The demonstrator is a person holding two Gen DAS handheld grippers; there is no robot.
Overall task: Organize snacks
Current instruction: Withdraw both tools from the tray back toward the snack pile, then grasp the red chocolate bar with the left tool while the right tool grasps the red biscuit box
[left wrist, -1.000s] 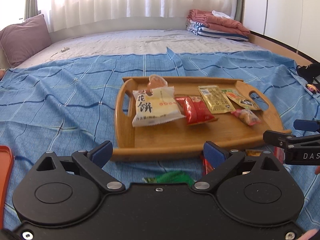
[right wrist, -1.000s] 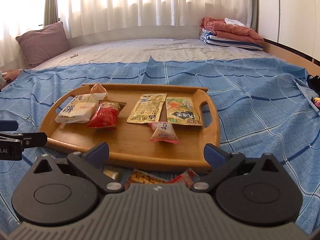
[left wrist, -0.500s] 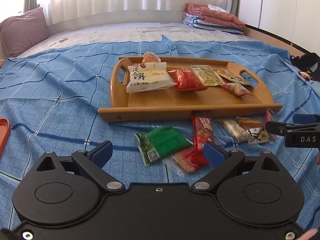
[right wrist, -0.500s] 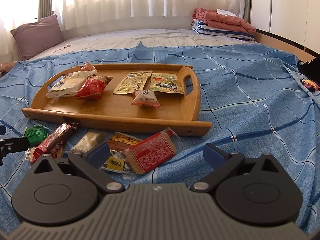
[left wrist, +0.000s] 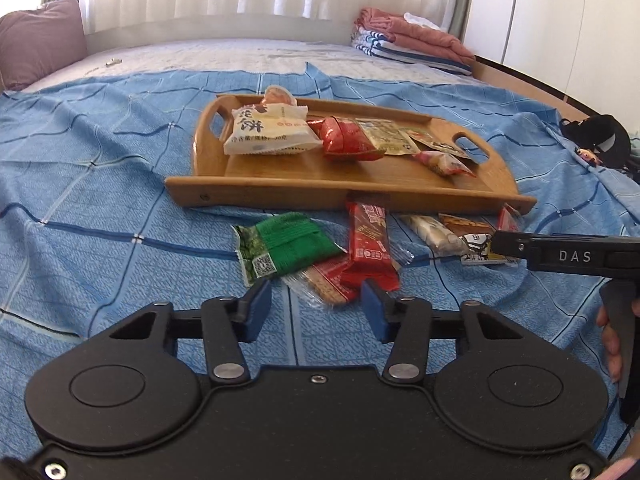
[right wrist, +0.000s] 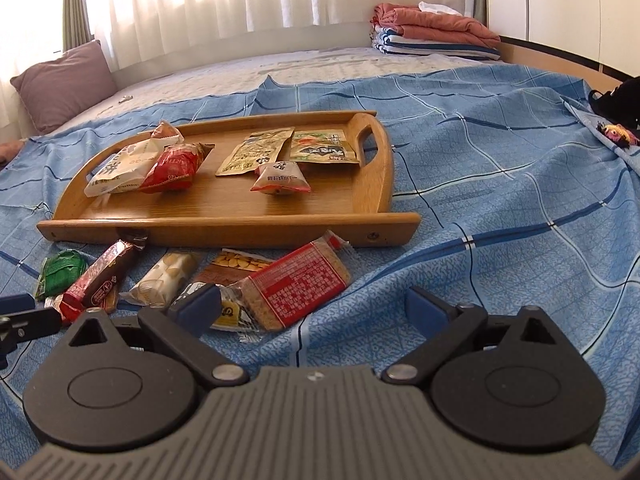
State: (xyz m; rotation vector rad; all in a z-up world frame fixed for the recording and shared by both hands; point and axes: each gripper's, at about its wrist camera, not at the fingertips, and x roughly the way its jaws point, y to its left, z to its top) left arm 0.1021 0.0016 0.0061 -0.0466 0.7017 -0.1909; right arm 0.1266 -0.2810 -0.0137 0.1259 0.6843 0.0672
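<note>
A wooden tray [left wrist: 320, 196] on the blue sheet holds a white bag [left wrist: 272, 132], a red bag [left wrist: 348, 140] and several flat packets. In front of it lie a green packet [left wrist: 288, 246], a red bar [left wrist: 368, 236] and a clear cracker packet [left wrist: 324, 284]. My left gripper [left wrist: 316, 304] hovers just short of the cracker packet. Its jaws are closing, and the pads touch nothing. My right gripper [right wrist: 312, 308] stands wide open over a red-labelled cracker packet [right wrist: 300, 284], beside a peanut packet [right wrist: 236, 264] and a pale packet [right wrist: 164, 280].
A purple pillow [right wrist: 64, 84] lies at the far left and folded blankets [right wrist: 436, 36] at the far right. A black bag [left wrist: 600, 140] sits on the sheet's right edge. A person's fingers [left wrist: 612, 344] hold the right gripper's handle.
Both grippers have sunk and tipped downward, so the loose snacks in front of the tray have come into view. The left jaws have narrowed a lot. The right jaws stay wide.
</note>
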